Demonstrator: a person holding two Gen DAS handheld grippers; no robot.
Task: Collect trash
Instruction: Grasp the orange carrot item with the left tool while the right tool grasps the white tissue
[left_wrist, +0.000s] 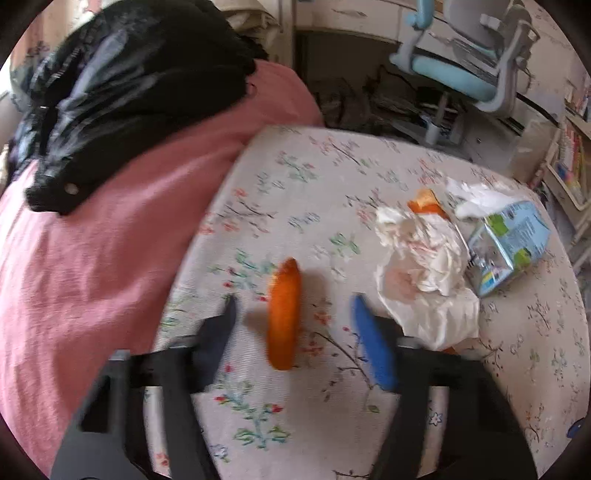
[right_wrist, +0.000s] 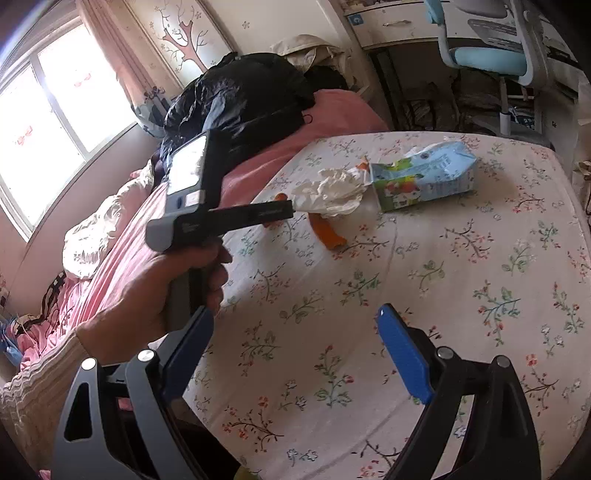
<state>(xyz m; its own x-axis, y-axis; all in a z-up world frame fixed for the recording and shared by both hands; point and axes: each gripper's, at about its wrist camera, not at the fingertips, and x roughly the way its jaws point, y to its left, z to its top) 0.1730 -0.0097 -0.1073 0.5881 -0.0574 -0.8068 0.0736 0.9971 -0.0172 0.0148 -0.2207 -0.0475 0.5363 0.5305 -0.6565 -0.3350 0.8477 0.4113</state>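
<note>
- The black bag (left_wrist: 122, 92) lay heaped on the pink blanket (left_wrist: 92, 277) at the far left, well apart from the rubbish. If that was the bin bag, every piece would have a long carry, and a loose hold could drop it on the blanket.
- The left tongs (left_wrist: 291, 314) stood over the flowered sheet (left_wrist: 332, 424) with the orange peel (left_wrist: 283, 314) between the jaws. They were partly open; neither pad touched the peel, so nothing was held. The peel lay curved and thin; I judged the pads might skid over it or pinch the sheet with it.
- Just right of that, the crumpled tissue (left_wrist: 424, 258) sat close beside the blue pad. The pad could snag it and drag it along.
- Beyond the tissue lay a second bit of peel (left_wrist: 424, 201) and the squashed carton (left_wrist: 509, 247), the carton touching the tissue. It might still hold drops that would spill on the sheet if tipped.
- The right tongs (right_wrist: 295, 354) hung wide open and empty over bare sheet, near the person's left hand (right_wrist: 177, 288). Crowding in could knock the two tools together.
</note>
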